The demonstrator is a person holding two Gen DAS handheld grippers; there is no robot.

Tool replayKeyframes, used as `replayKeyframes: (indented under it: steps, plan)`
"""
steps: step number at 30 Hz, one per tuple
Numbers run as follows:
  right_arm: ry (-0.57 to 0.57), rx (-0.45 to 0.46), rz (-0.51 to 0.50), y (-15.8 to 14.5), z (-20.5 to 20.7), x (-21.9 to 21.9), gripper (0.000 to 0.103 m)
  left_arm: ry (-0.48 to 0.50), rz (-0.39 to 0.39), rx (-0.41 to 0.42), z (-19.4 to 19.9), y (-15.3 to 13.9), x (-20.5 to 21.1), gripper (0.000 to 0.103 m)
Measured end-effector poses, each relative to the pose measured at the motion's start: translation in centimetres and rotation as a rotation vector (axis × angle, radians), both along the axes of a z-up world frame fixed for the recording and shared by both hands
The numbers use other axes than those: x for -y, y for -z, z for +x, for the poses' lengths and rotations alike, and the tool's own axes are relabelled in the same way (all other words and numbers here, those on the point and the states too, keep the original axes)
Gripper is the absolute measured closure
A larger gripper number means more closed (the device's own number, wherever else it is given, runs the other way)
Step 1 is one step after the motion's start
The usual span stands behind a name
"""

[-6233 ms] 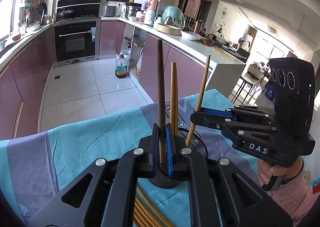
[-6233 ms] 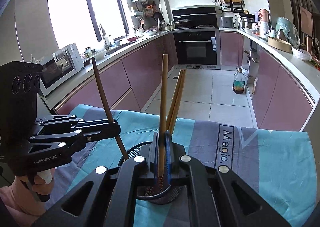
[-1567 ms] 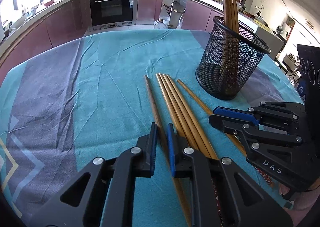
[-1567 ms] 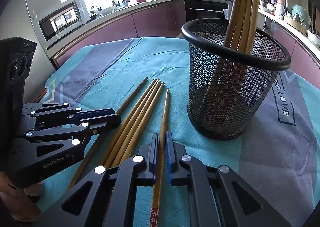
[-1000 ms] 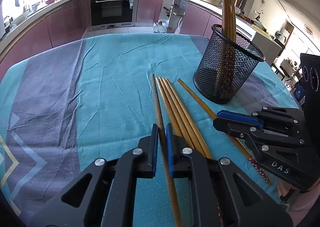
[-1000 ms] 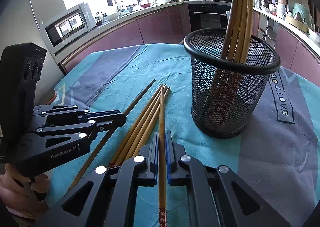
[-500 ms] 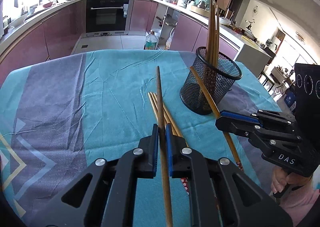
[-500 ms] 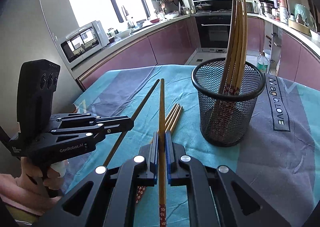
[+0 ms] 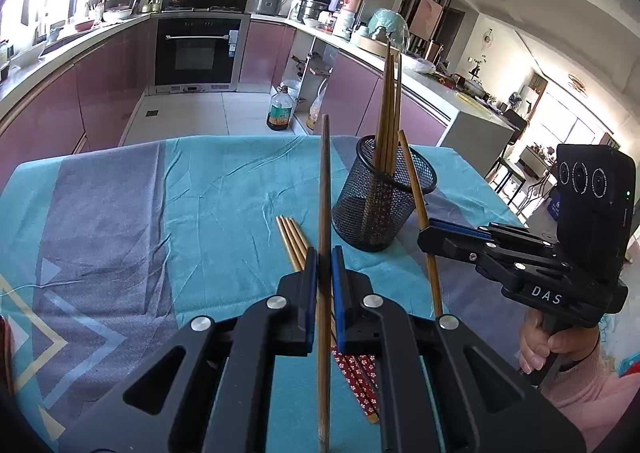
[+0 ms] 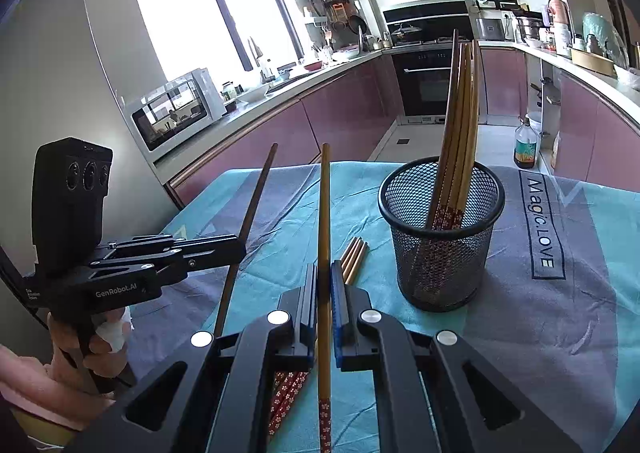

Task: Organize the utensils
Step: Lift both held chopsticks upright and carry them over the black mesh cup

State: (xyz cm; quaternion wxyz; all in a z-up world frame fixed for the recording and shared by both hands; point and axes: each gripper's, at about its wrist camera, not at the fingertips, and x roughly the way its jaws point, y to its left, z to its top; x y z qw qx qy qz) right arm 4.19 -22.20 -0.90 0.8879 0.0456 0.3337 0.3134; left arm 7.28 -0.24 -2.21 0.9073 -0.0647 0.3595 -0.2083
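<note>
Tablecloth [image 9: 224,193] farther below than before; left claw [image 9: 325,253] pinching dark chopstick [image 9: 325,181], right claw [image 10: 325,273] pinching light chopstick [image 10: 325,213], both lifted

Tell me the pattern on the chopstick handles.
Red with small white flowers on the chopstick handles, clearest in the right wrist view.

The left gripper [image 9: 325,269] hides the middle of three table chopsticks [image 9: 291,239].

A dark brown wooden chopstick [image 9: 325,189] stands tilted above the cloth, clamped near its lower end. A lighter bamboo chopstick with a red flowered end [image 10: 325,237] is lifted likewise. Three matching bamboo chopsticks [image 9: 294,239] lie side by side, touching. A black wire-mesh cup [image 10: 442,249] stands upright just beside them, with several chopsticks leaning inside.
</note>
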Motion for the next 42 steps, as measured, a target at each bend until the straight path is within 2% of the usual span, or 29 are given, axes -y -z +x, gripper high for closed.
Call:
replayKeyframes:
  steps: [19,42]
  plan:
    - [0.033,0.065,0.059,-2.1,-0.6,2.4,0.098,-0.001,-0.047,0.094,-2.1,-4.3,-1.7,0.095]
    - [0.044,0.146,0.057,-4.6,-0.5,3.0,0.098,0.026,-0.082,0.162,-1.2,-6.3,-0.7,0.095]
